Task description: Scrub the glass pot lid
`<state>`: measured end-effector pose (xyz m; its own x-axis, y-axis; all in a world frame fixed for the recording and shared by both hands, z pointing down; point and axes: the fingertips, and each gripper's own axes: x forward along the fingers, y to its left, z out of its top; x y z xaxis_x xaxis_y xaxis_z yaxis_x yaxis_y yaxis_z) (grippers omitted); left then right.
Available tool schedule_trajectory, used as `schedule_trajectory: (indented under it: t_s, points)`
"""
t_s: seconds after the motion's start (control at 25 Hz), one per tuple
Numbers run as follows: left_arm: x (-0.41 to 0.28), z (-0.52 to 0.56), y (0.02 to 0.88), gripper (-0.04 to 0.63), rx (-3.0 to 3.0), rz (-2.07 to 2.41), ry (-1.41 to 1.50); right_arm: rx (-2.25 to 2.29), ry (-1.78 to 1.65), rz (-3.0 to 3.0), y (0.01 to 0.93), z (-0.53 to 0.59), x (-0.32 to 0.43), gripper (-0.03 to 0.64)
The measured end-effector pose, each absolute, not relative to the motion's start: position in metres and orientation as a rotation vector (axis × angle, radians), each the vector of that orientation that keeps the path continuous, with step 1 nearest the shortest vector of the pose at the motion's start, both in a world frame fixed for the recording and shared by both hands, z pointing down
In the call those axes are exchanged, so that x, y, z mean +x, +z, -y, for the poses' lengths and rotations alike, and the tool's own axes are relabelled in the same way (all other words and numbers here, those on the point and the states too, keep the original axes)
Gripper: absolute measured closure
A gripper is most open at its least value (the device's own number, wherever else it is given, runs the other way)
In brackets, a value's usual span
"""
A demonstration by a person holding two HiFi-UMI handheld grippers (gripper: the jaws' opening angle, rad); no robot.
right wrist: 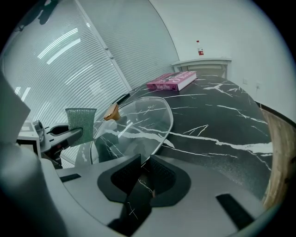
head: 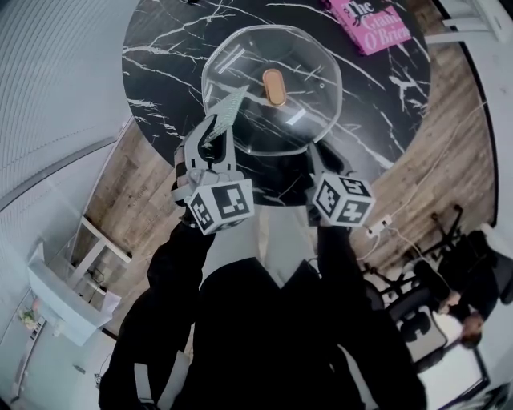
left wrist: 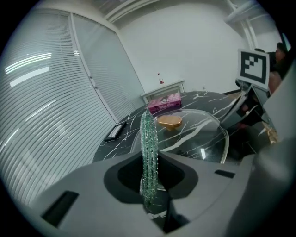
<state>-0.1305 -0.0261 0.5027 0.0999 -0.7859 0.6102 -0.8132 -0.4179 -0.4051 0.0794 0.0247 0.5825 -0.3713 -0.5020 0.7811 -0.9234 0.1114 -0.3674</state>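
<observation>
Glass pot lid (head: 309, 108) at upper centre of the frame, tilted above black marble desk (head: 393, 96), near rim clamped in right gripper (right wrist: 140, 176) jaws, left gripper (left wrist: 150, 187) jaws pinching green scrubbing cloth (left wrist: 149, 148) (seen edge-on), at the lid's left edge.

On pink book (head: 367, 22) at far edge of worktop (head: 160, 48): white lettering, "The" on top, "Gian" cut off beneath, "O'Brien" below. From both gripper views, same cover's print too blurred to read.

The round black worktop (head: 160, 68), veined white like marble, carries a pink book (head: 370, 22) at its far side and a small flat dark object (left wrist: 113, 132) near its rim.
</observation>
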Motion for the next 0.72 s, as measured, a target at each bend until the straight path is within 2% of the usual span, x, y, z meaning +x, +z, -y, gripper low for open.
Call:
schedule_trajectory:
  t_s: [0.24, 0.72]
  points:
    - [-0.119, 0.028, 0.525, 0.529, 2.289, 1.536, 1.429, 1.374, 1.179, 1.927, 0.582, -0.024, 0.079, 0.561]
    - [-0.102, 0.018, 0.553, 0.531, 2.22, 1.316, 1.413, 1.356, 1.144, 1.926, 0.582, -0.025, 0.078, 0.56]
